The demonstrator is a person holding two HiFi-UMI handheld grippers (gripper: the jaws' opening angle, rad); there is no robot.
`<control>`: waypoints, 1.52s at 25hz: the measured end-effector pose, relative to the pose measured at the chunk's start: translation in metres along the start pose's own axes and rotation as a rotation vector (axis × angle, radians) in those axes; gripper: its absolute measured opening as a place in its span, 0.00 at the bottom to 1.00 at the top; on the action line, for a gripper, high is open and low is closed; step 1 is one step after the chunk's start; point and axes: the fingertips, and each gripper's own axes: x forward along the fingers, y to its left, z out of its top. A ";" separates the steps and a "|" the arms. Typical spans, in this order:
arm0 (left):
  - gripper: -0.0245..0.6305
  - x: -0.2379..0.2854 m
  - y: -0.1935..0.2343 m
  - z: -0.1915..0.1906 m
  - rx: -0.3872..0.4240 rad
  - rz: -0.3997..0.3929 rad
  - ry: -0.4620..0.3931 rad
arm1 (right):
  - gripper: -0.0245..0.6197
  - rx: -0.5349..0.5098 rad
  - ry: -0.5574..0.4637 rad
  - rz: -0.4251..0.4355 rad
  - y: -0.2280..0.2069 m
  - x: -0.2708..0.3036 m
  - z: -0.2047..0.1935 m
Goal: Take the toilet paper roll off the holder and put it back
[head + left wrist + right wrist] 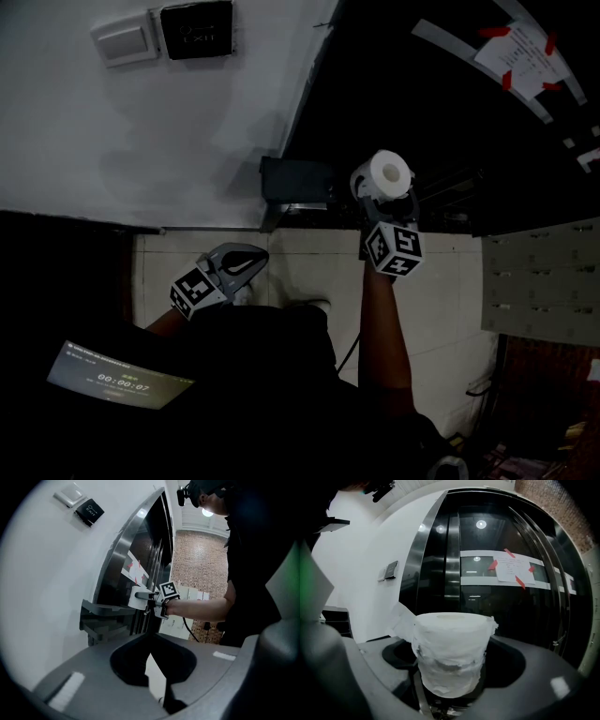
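Note:
My right gripper (384, 190) is shut on the white toilet paper roll (386, 172), which stands on end in front of the black glass. In the right gripper view the roll (452, 653) fills the space between the jaws, with a loose sheet sticking out at its left. The dark holder (298, 180) is fixed at the corner where the white wall meets the glass, just left of the roll. It also shows in the left gripper view as the holder (101, 616), with the roll (139, 597) close beside it. My left gripper (246, 262) hangs lower, shut and holding nothing.
A light switch (125, 39) and a dark plate (197, 28) sit high on the white wall. Black glass doors carry a sheet taped with red (525, 47). Grey drawer units (544, 277) stand at the right, and a lit timer screen (117, 377) is at lower left above the tiled floor (300, 267).

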 end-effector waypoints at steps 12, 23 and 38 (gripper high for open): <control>0.04 -0.002 0.004 -0.002 -0.001 0.016 0.007 | 0.69 0.242 -0.049 0.010 -0.017 0.002 -0.029; 0.04 -0.004 0.004 -0.003 -0.002 0.021 0.010 | 0.69 1.139 -0.156 0.073 -0.043 0.004 -0.112; 0.04 -0.006 0.003 -0.006 0.002 0.023 0.006 | 0.69 1.518 -0.191 0.113 -0.017 0.009 -0.159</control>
